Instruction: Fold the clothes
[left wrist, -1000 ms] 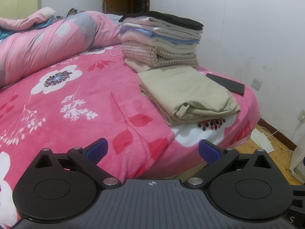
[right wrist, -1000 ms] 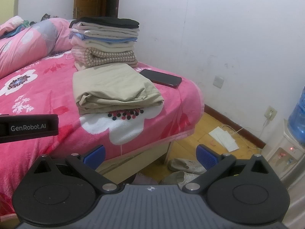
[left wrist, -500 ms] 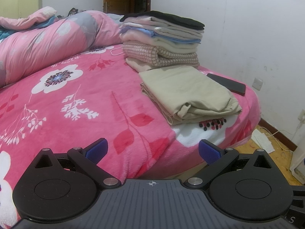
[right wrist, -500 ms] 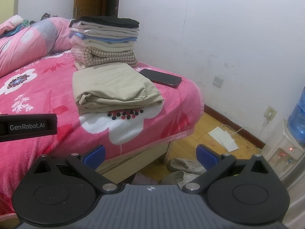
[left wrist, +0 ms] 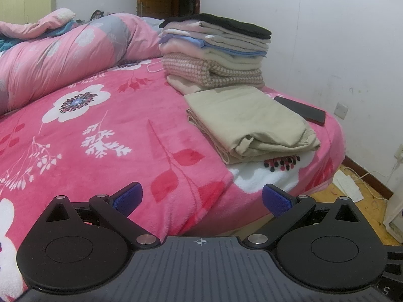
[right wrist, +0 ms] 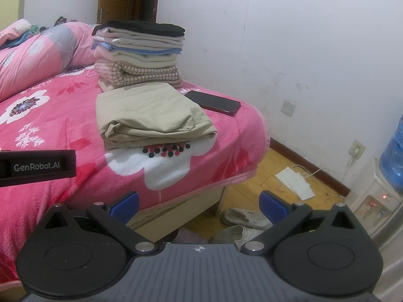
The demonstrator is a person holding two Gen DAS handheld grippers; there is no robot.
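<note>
Claws come first, nearest the eye: the left claw [left wrist: 201, 198] and the right claw [right wrist: 199, 202] both hang spread wide and empty, blue pads apart, short of the bed's near edge. Beyond them spreads the pink fleece blanket with white flowers [left wrist: 105, 136], covering the bed. On its right corner lies the folded beige cotton garment [right wrist: 151, 115], its loose layers gaping toward the claws. Just beside it, on the wall side, rests a black slab phone [right wrist: 214, 102], close to the mattress edge. Behind the garment, touching or nearly so, rises the tall stack of folded clothes [left wrist: 214, 55], black piece on top.

Judging from this, lifting the beige bundle by one edge could let its folds spill open, and a careless sweep might knock the phone to the floor or topple the stack.
</note>
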